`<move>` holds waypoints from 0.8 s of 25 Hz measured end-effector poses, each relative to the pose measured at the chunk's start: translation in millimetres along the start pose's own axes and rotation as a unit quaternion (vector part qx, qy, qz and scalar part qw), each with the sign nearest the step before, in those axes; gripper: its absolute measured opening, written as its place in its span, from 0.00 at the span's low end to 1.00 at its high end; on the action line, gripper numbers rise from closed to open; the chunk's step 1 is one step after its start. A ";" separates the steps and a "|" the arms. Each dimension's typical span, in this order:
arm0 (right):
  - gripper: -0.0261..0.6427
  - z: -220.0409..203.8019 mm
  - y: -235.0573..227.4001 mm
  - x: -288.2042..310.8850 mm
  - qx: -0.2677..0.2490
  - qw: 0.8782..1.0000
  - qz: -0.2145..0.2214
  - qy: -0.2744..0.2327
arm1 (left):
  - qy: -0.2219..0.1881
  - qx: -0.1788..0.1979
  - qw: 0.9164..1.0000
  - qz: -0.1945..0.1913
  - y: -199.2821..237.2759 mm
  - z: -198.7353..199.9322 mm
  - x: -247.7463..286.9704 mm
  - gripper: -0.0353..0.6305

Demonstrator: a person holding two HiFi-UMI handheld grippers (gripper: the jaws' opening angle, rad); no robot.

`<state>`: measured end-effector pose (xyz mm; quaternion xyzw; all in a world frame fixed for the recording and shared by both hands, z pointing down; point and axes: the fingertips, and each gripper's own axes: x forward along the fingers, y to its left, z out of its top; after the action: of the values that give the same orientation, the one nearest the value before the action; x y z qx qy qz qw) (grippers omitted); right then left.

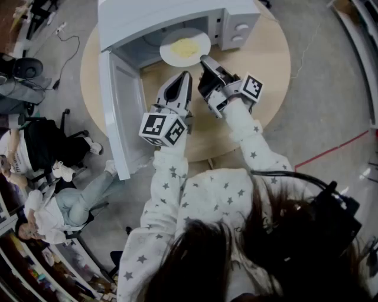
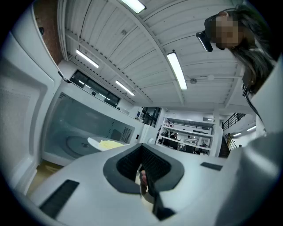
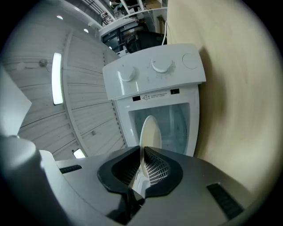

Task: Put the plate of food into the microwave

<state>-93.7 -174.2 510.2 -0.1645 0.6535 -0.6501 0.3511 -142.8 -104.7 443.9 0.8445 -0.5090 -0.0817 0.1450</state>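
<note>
Jaws of the right gripper (image 3: 142, 165) are clamped nearly shut on the near rim of the plate (image 1: 185, 47), which its own view shows edge-on between the pads. Jaws of the left gripper (image 1: 183, 75) are together with nothing in them. It is parked just beside the right one, probably to stay clear of the opening. The round tabletop (image 1: 260, 65) carries the microwave (image 1: 153, 15) at its far side, so the reach is straight ahead. The door (image 1: 121, 112) is swung fully out to the person's left, which leaves the mouth unobstructed and explains a right-side carry. The plate sits level at the cavity mouth, far half under the top edge and near rim outside in the grip. An edge grip keeps the pads off the food (image 1: 184, 48), a yellow heap in the middle. The left gripper view shows the plate over the turntable area, but whether it has touched down cannot be told. Judgement: insertion is mostly done, with push-in, set-down and release left. The main risk is tilt from the one-sided rim hold.
</note>
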 end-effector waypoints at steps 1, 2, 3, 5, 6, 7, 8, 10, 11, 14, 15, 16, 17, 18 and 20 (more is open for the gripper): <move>0.07 -0.2 1.7 1.8 0.001 1.000 -0.003 0.003 | -0.002 -0.001 1.000 0.004 -0.8 2.8 0.2 0.06; 0.07 -0.4 3.1 3.4 0.001 1.000 -0.005 0.005 | -0.005 -0.001 1.000 0.008 -1.3 5.4 0.6 0.06; 0.07 -0.5 3.8 4.8 0.001 1.000 -0.008 0.008 | -0.007 -0.001 1.000 0.012 -1.4 7.4 1.1 0.06; 0.07 -0.6 2.3 6.6 -0.001 1.000 -0.014 0.015 | -0.010 0.000 1.000 0.021 0.3 8.9 2.6 0.06; 0.07 -0.5 0.4 7.8 -0.003 1.000 -0.017 0.020 | -0.011 0.001 1.000 0.026 2.3 9.0 3.8 0.06; 0.07 0.1 -1.5 10.1 -0.003 1.000 -0.020 0.023 | -0.011 0.003 0.999 0.031 4.9 9.7 5.9 0.06; 0.07 1.6 -3.0 13.5 -0.002 0.999 -0.023 0.025 | -0.010 0.006 0.999 0.035 7.7 11.2 9.2 0.06; 0.07 8.3 -3.0 19.4 0.000 0.999 -0.031 0.027 | -0.004 0.015 0.999 0.039 10.6 15.0 18.7 0.06; 0.07 13.2 -2.2 21.0 -0.002 0.999 -0.034 0.028 | -0.001 0.018 0.999 0.041 10.3 16.1 23.9 0.06; 0.07 20.2 -2.1 21.3 -0.014 0.999 -0.041 0.030 | 0.011 0.025 0.999 0.047 9.7 13.6 30.9 0.06; 0.07 20.2 -1.8 20.2 -0.016 0.998 -0.045 0.029 | 0.015 0.027 0.998 0.047 9.0 13.3 30.9 0.06; 0.07 22.8 1.4 19.9 -0.017 0.998 -0.049 0.027 | 0.019 0.029 0.998 0.046 6.4 15.5 33.9 0.06; 0.07 29.1 8.4 21.3 -0.020 0.998 -0.054 0.027 | 0.021 0.030 0.998 0.045 1.9 20.5 41.2 0.06; 0.07 38.1 18.1 24.9 -0.024 0.998 -0.059 0.028 | 0.023 0.032 0.998 0.045 -3.0 27.6 51.5 0.06; 0.07 53.7 35.7 35.7 -0.029 0.997 -0.068 0.033 | 0.026 0.032 0.998 0.047 -7.6 43.0 70.8 0.06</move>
<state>-73.9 -234.0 472.0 -0.1972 0.6704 -0.6584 0.2796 -115.7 -170.9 401.5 0.8259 -0.5464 -0.0365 0.1342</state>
